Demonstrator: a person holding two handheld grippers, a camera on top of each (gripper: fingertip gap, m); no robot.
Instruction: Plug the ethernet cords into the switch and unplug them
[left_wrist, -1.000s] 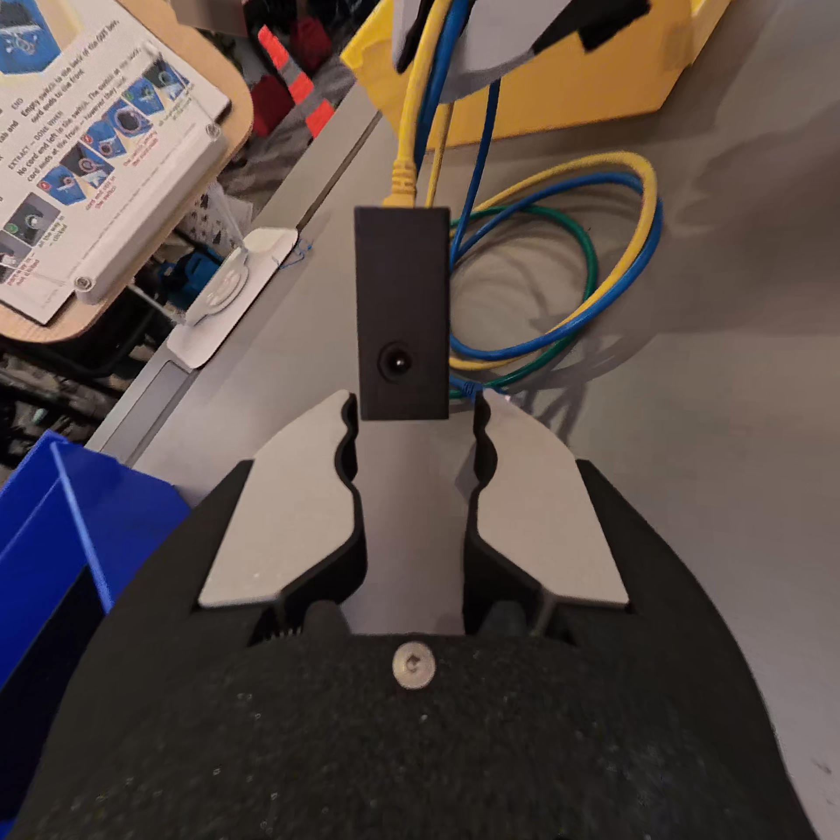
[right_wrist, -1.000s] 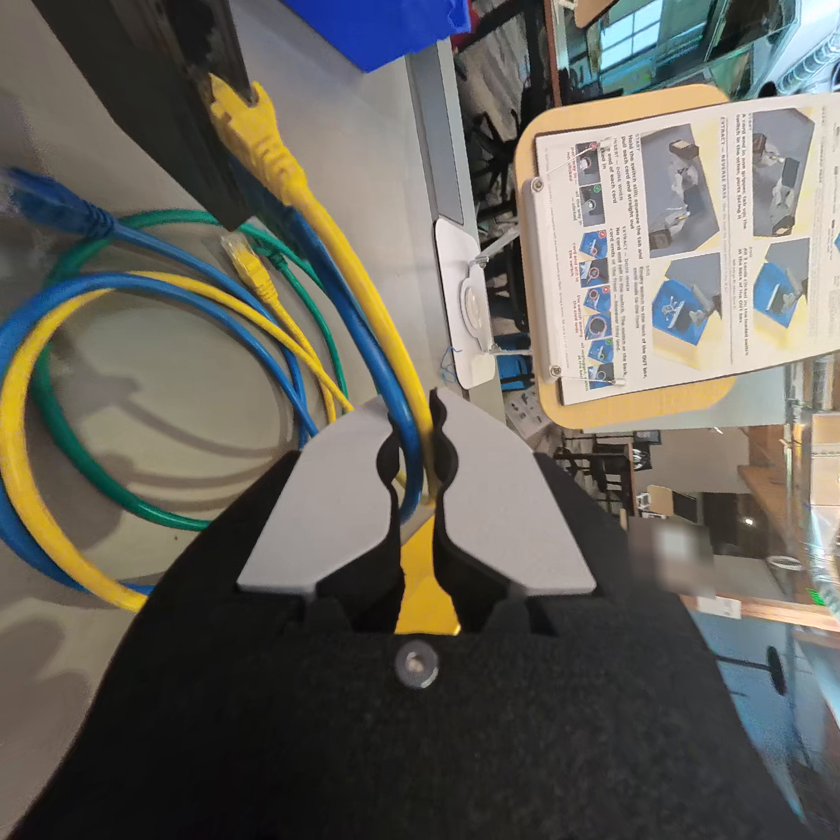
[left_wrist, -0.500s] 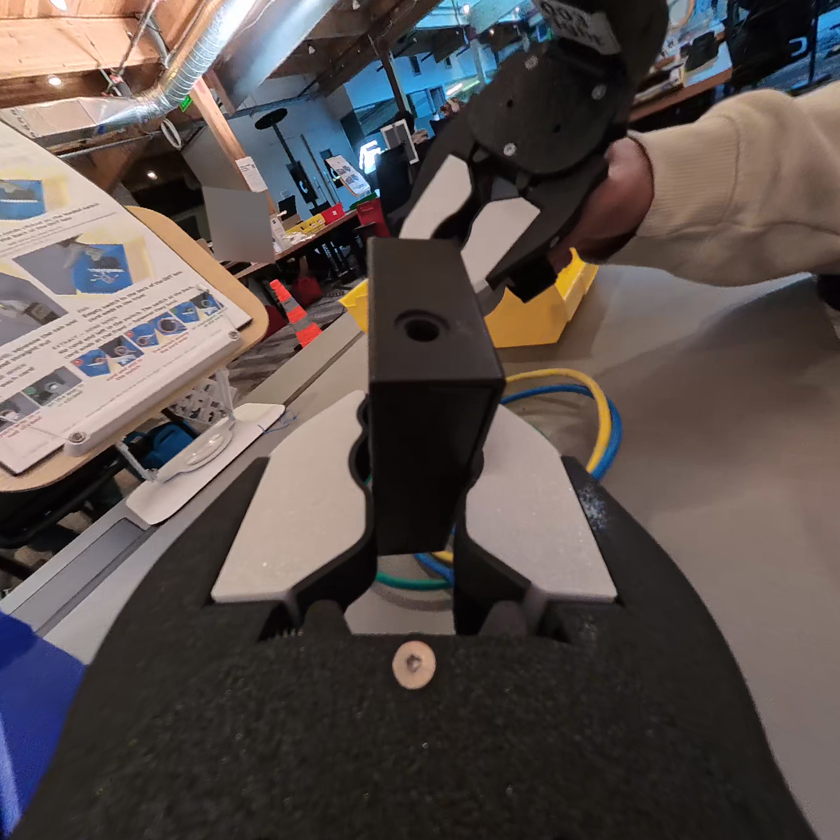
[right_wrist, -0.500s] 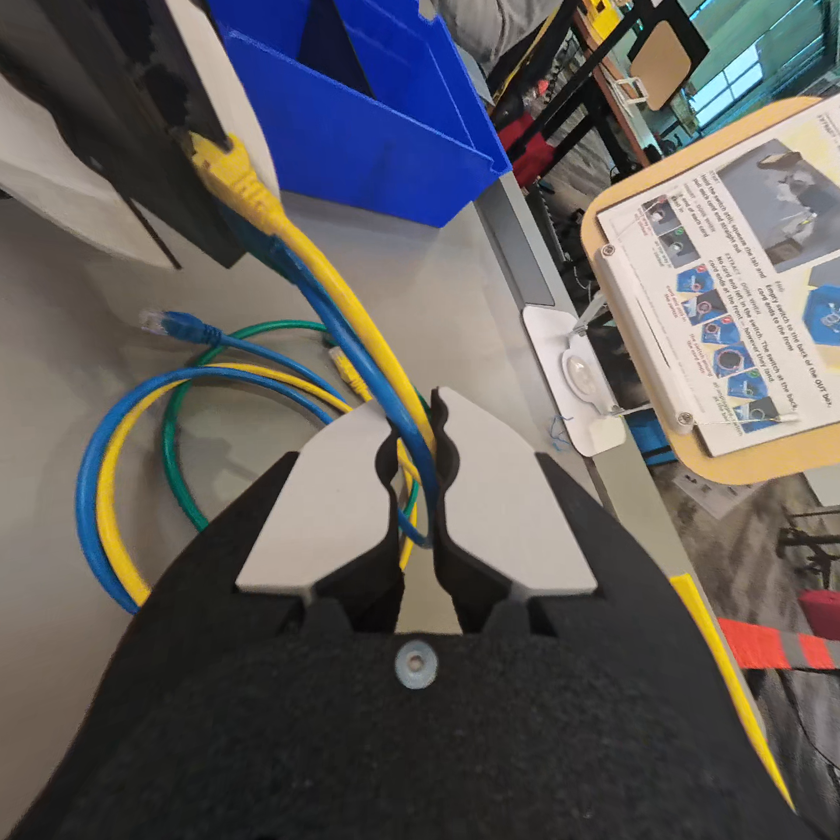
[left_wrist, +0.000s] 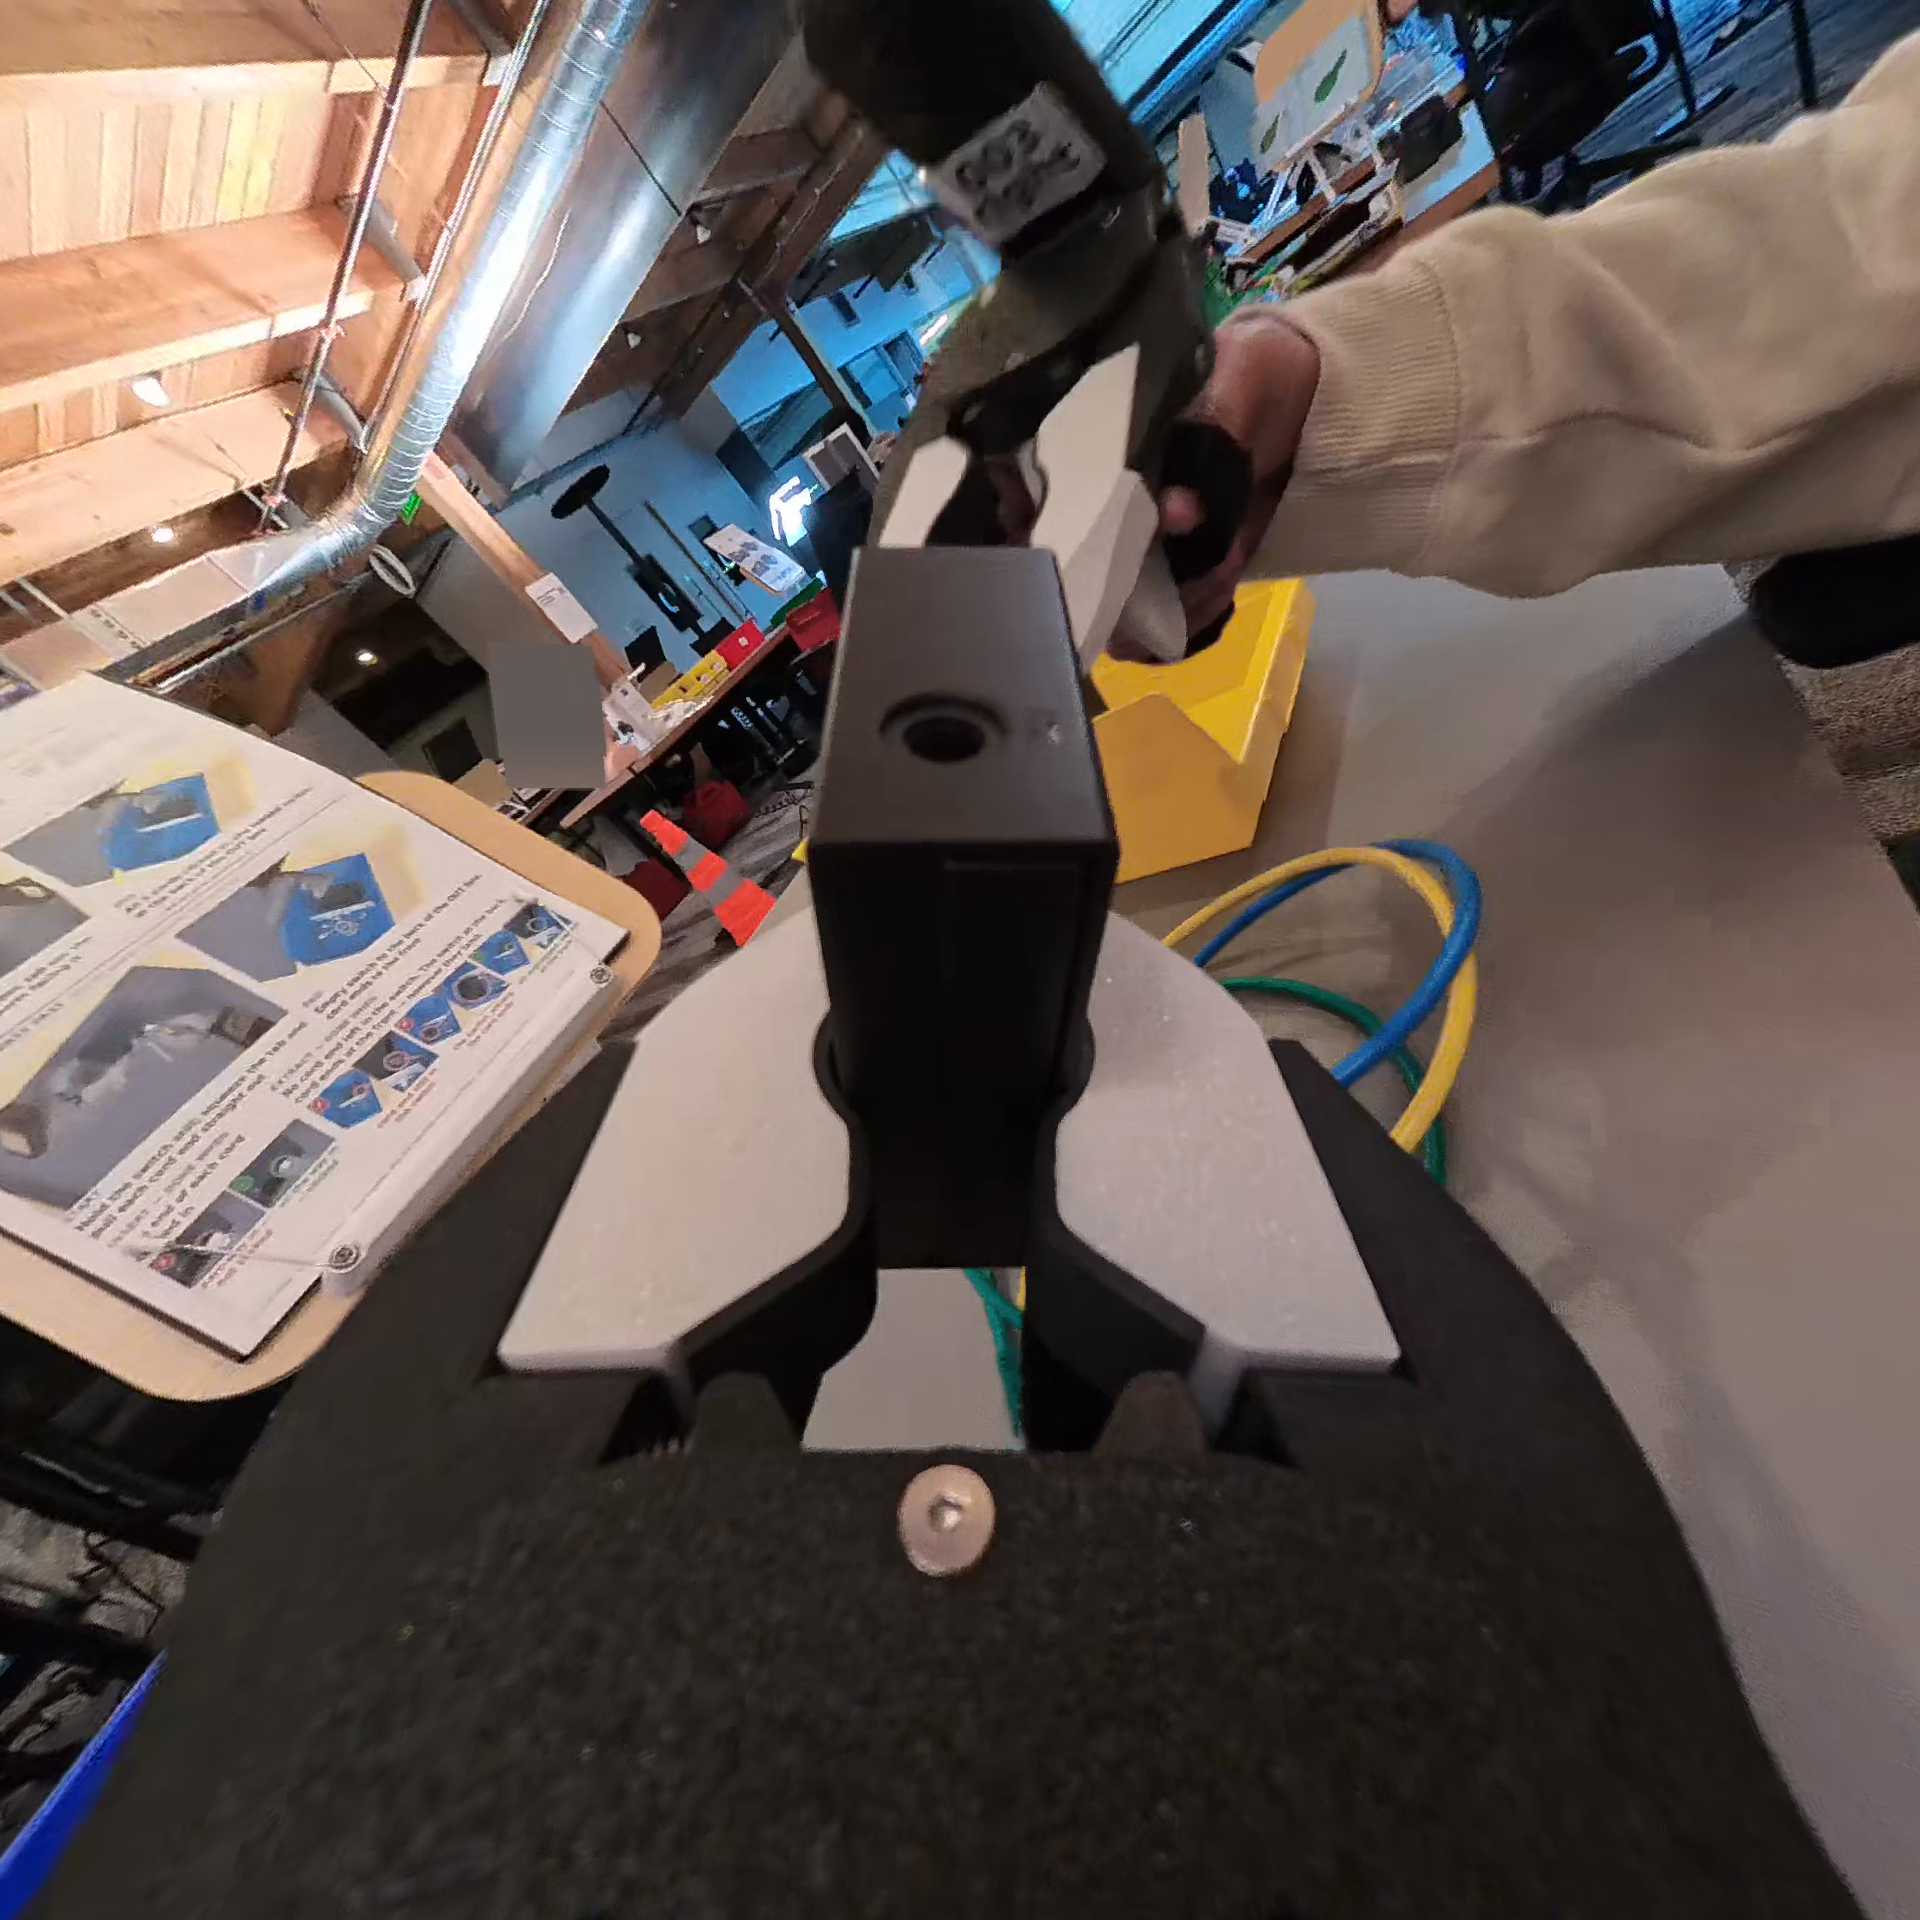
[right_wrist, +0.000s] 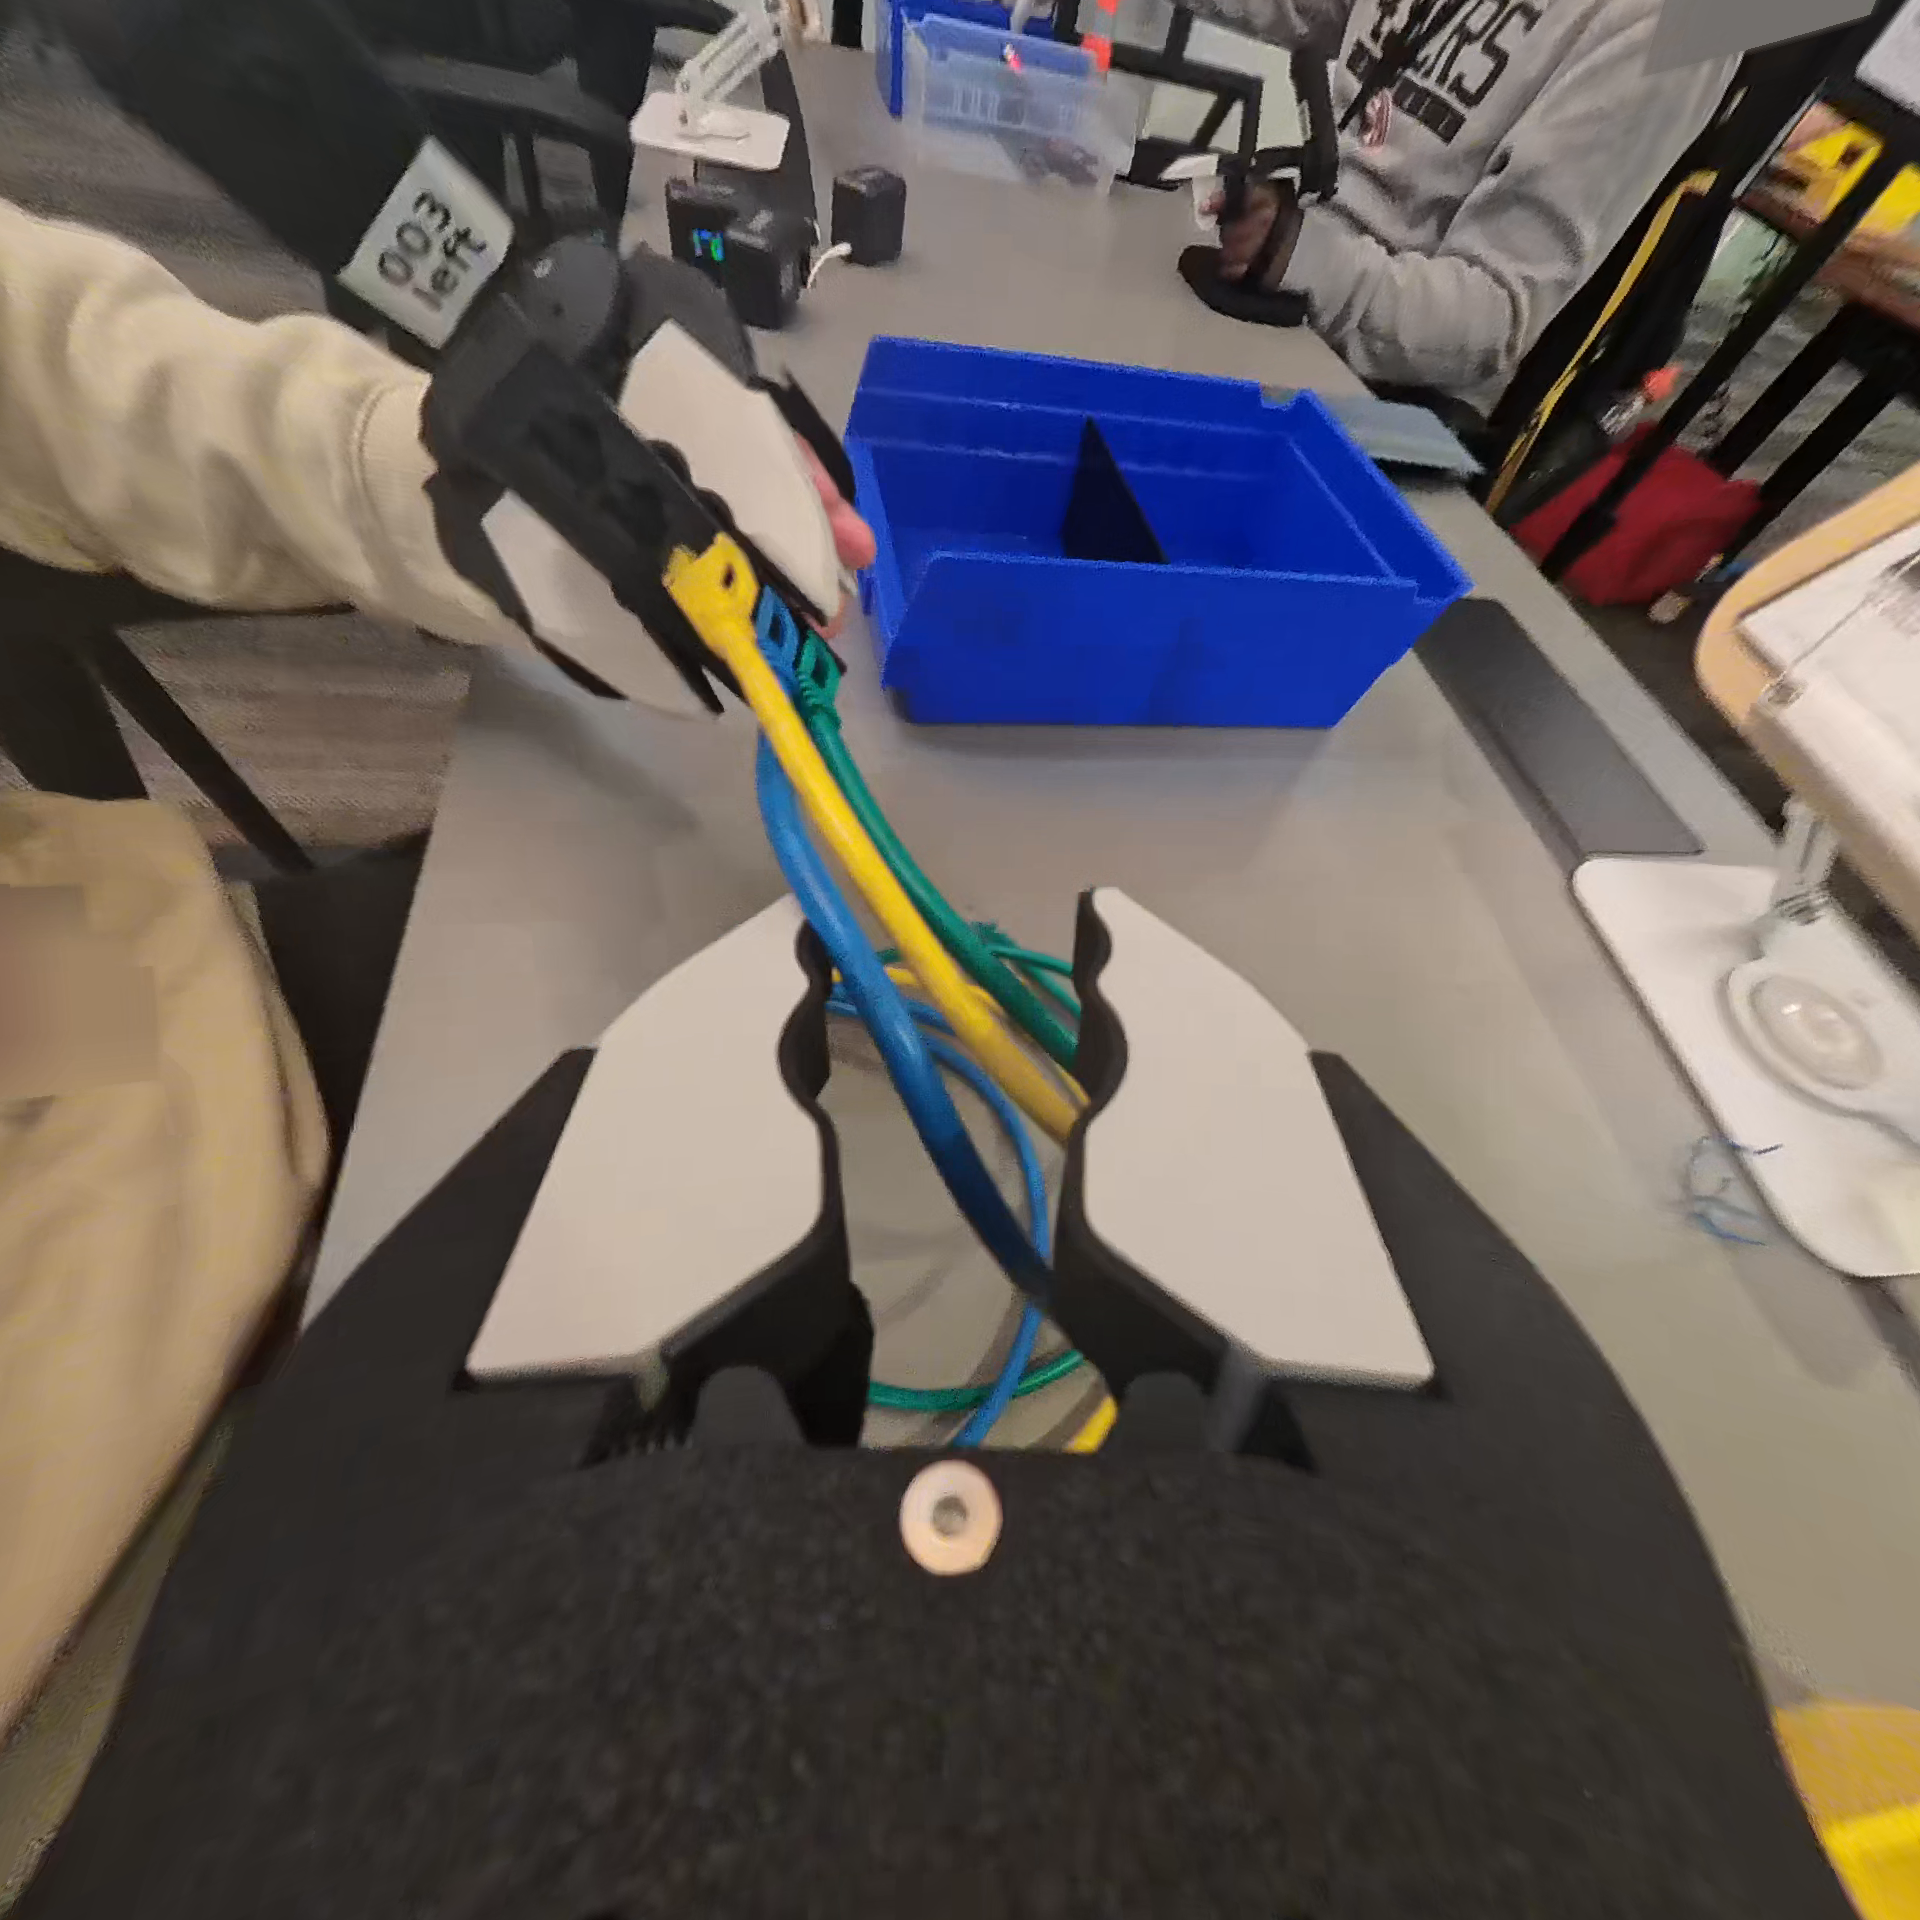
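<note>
Left wrist view: the rigid switch (left_wrist: 961, 831) is clamped by the left gripper (left_wrist: 951, 1049); limp cords (right_wrist: 883, 883) lie within the parted right gripper (right_wrist: 951, 1029), best taken at stiff plugs.

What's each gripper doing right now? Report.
Left gripper: shut on the black switch.
Right gripper: open, cords running between its fingers, not gripped.

Switch (left_wrist: 961, 831): matt black plastic, smooth. Cords (right_wrist: 883, 914): glossy plastic jackets in yellow, blue, green. Desk (left_wrist: 1621, 1039): smooth matt grey. Bin (right_wrist: 1132, 623), frame centre: shiny blue plastic. Sleeve (left_wrist: 1621, 384), upper right: cream knit cloth. Duct (left_wrist: 520, 260): ribbed bright metal.
</note>
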